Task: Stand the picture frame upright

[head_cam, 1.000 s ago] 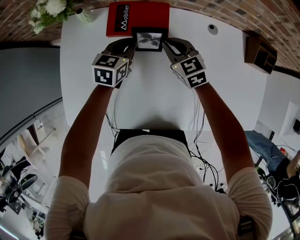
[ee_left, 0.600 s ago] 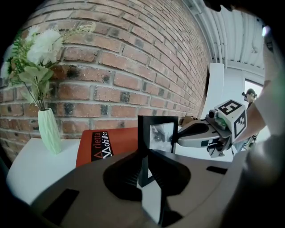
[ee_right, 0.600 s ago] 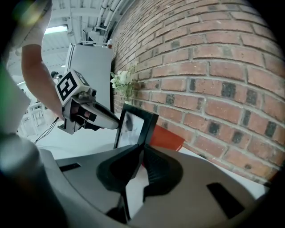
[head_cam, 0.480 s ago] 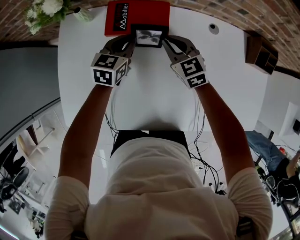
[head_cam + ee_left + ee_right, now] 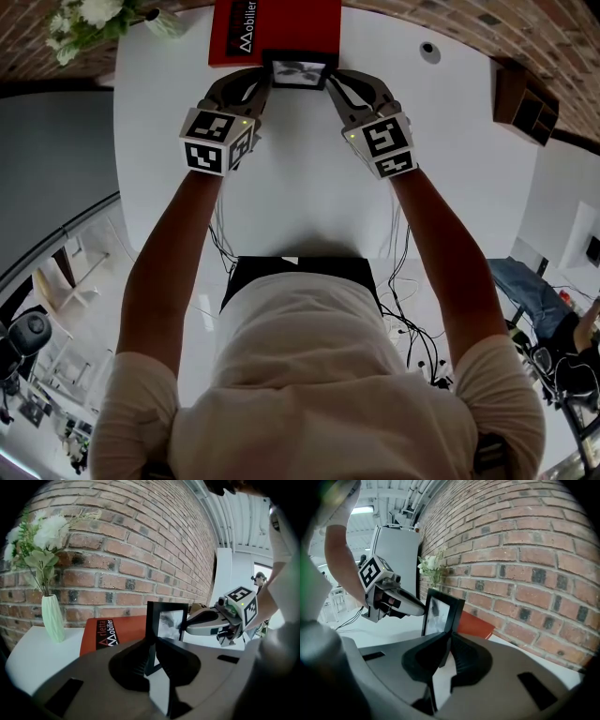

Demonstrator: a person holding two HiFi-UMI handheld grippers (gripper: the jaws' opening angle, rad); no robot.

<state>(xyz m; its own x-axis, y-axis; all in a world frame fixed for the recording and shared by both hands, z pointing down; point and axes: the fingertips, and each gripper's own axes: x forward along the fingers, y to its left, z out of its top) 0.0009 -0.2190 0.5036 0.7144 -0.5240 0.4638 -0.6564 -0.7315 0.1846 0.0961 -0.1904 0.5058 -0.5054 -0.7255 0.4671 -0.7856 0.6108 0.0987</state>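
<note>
Flowers (image 5: 40,536) in a pale green vase (image 5: 52,619) stand at the far left corner of the white table (image 5: 309,187), close to a brick wall (image 5: 140,541). Right of them the left gripper (image 5: 152,654) reaches forward over the table top at the end of an outstretched arm. Its jaws are clenched on the left side edge of the frame (image 5: 298,72), with the black moulding caught between the 2 pads. The frame is at the far middle of the table, between the 2 grippers. It is upright or very nearly so, with its picture side towards the person. It is just in front of the near edge of a red book (image 5: 277,28) that lies flat behind it. Whether the frame's lower edge touches the table I cannot tell, since the jaws cover it in both gripper views. The right gripper (image 5: 446,651) meets the frame from the other side and is likewise grasping it, pads pressed on the right side edge. Each gripper's marker cube sits on the end nearer the person. Further right on the table lies a small round dark disc (image 5: 429,52), well apart from the frame. Beyond the table's right edge is a brown wooden shelf (image 5: 525,101).
</note>
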